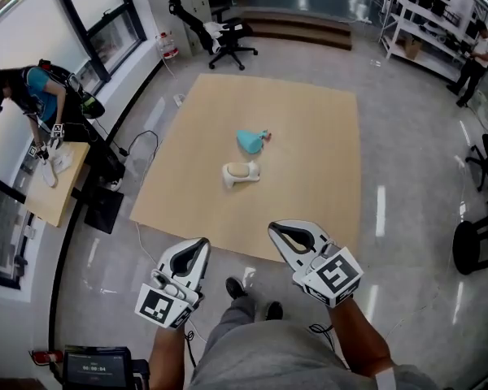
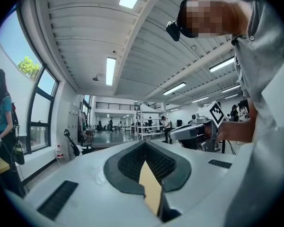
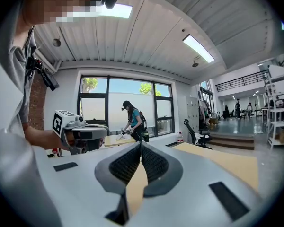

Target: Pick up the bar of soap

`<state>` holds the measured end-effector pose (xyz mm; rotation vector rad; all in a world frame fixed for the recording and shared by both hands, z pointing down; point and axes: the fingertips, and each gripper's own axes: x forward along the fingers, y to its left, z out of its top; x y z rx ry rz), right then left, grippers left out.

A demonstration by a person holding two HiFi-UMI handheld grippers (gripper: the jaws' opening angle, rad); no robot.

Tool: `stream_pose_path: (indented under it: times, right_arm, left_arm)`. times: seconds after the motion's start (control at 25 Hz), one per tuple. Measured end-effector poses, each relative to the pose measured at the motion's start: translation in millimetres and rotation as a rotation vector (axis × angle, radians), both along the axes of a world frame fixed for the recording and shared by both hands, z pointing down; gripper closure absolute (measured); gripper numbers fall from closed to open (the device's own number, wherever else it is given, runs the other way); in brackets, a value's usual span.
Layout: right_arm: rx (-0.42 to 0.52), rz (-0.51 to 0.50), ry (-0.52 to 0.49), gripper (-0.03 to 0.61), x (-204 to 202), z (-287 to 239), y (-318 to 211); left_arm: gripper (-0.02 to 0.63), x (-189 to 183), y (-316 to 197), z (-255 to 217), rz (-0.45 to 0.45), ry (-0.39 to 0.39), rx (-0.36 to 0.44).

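Facing the tan surface (image 1: 325,136) from its near edge, both tongs are held out level in front of the body, well short of the things on it. L tongs (image 1: 200,244) are pressed together w/ nothing between them; R tongs (image 1: 275,231) likewise, pads meeting, empty. Two items lie near the surface's middle: a cream lump (image 1: 241,173), judged to be the bar of soap, and a teal item (image 1: 250,140) just beyond it, not touching. Which one is really the soap can't be settled at this range. Tongs are probably held closed and side by side because only the approach is under way; they'd need to be spread before the soap can be gripped
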<state>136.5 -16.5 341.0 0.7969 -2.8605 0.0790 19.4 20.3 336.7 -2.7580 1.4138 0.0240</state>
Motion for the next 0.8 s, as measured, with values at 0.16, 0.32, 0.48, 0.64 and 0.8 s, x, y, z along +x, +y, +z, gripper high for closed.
stream_pose_path:
  times: [0.16, 0.32, 0.48, 0.64, 0.8]
  right_arm:
    - [-0.001, 0.029, 0.014, 0.571, -11, 3, -29]
    - [0.018, 0.059, 0.028, 0.571, -22, 0, -53]
    - [0.023, 0.086, 0.045, 0.571, -37, 3, -74]
    - [0.020, 0.123, 0.049, 0.571, -45, 10, -97]
    - [-0.020, 0.120, 0.070, 0.571, -58, 26, -115]
  left_arm:
    - [0.607, -12, -37, 5, 0.037, 0.003, 0.005]
    - [0.607, -25, -71, 0, 0.076, 0.012, 0.035]
    - [0.607, -43, -96, -1, 0.118, 0.011, 0.050]
    - [0.607, -58, -125, 6, 0.149, 0.008, 0.048]
    - [0.607, -68, -149, 22, 0.163, 0.030, -0.001]
